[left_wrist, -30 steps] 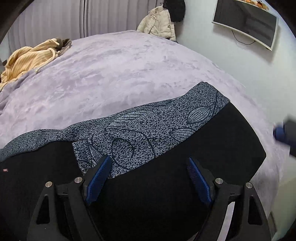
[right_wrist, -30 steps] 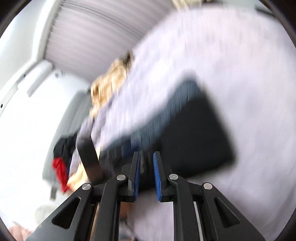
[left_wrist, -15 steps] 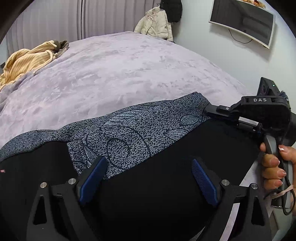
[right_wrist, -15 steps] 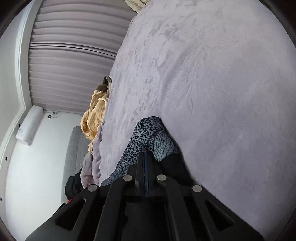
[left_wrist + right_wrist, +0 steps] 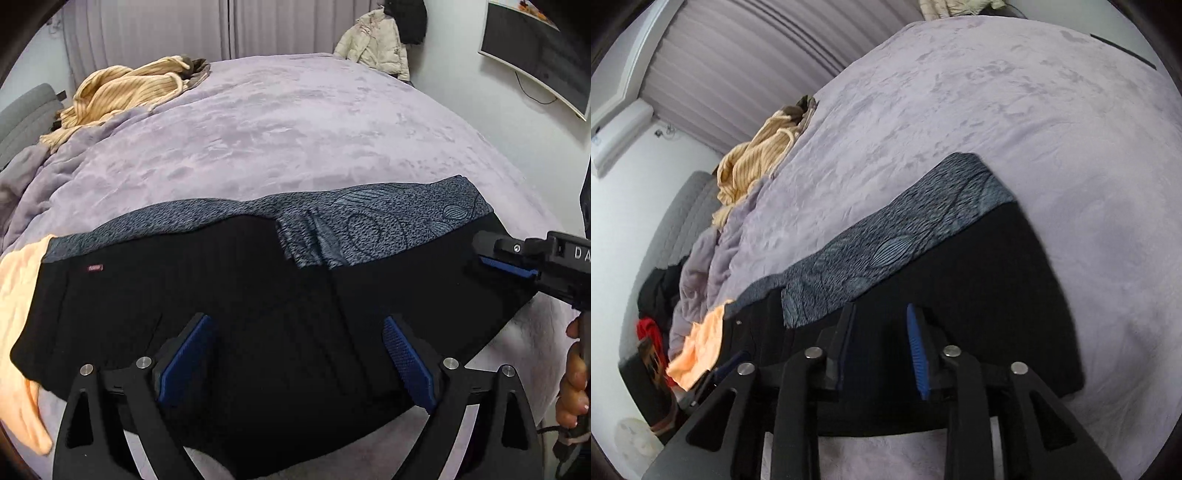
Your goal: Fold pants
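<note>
The pants (image 5: 258, 314) lie folded across the purple bed (image 5: 277, 129), black cloth in front and a grey-blue leaf-patterned band (image 5: 388, 218) along the far edge. My left gripper (image 5: 295, 325) hovers over the black middle, wide open with nothing between its pads. In the right wrist view the pants (image 5: 979, 266) stretch from lower left to centre. My right gripper (image 5: 881, 314) is over their near black part; its jaws are opening and the pads grip no cloth. The right gripper (image 5: 484, 254) also shows at the pants' right end, held by a hand (image 5: 572, 387).
A yellow ribbed garment (image 5: 125, 88) lies bunched at the bed's far left. An orange cloth (image 5: 18, 314) sits beside the pants' left end. A beige jacket (image 5: 376, 48) hangs at the back wall, and a screen (image 5: 535, 55) is mounted on the right wall.
The right gripper, shut at the pants' right corner half a second ago, has opened and drawn back. The left gripper opened wider and pulled back, so more of the pants shows.
</note>
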Tool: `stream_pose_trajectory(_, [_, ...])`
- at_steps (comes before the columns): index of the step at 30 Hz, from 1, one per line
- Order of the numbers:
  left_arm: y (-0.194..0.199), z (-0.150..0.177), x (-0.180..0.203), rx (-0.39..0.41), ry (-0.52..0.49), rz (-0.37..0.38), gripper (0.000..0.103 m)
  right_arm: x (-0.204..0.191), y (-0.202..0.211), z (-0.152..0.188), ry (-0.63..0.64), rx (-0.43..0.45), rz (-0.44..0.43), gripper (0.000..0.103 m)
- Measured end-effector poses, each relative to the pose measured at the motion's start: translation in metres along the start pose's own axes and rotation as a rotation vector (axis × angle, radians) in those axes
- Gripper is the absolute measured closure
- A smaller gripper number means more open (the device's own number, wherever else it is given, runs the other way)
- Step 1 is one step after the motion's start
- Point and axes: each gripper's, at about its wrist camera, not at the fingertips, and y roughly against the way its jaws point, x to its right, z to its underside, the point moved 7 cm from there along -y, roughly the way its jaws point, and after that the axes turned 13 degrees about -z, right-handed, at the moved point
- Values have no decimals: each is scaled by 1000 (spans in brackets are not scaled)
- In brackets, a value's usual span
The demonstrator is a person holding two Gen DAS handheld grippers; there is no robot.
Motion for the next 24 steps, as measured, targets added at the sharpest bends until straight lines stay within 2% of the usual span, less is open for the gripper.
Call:
stream_pose_trajectory(4, [8, 13, -25, -6, 16, -50, 9, -36, -27, 34, 83, -68, 17, 63])
stream_pose_trajectory(8, [16, 28, -50, -11, 44, -66, 9, -61, -32, 67, 138, -84, 27, 63])
stream_pose_trajectory(13, [19, 39, -79, -19, 74, -81, 9, -77, -25, 81, 156, -82, 31, 60])
stream_pose_trajectory(18, [19, 50, -106, -21, 104, -94, 9, -89, -35, 100, 174, -111, 60, 53])
stream_pose_trajectory(24, [6, 71, -138, -65, 169, -99, 9, -96, -49, 120, 175, -134, 97, 51])
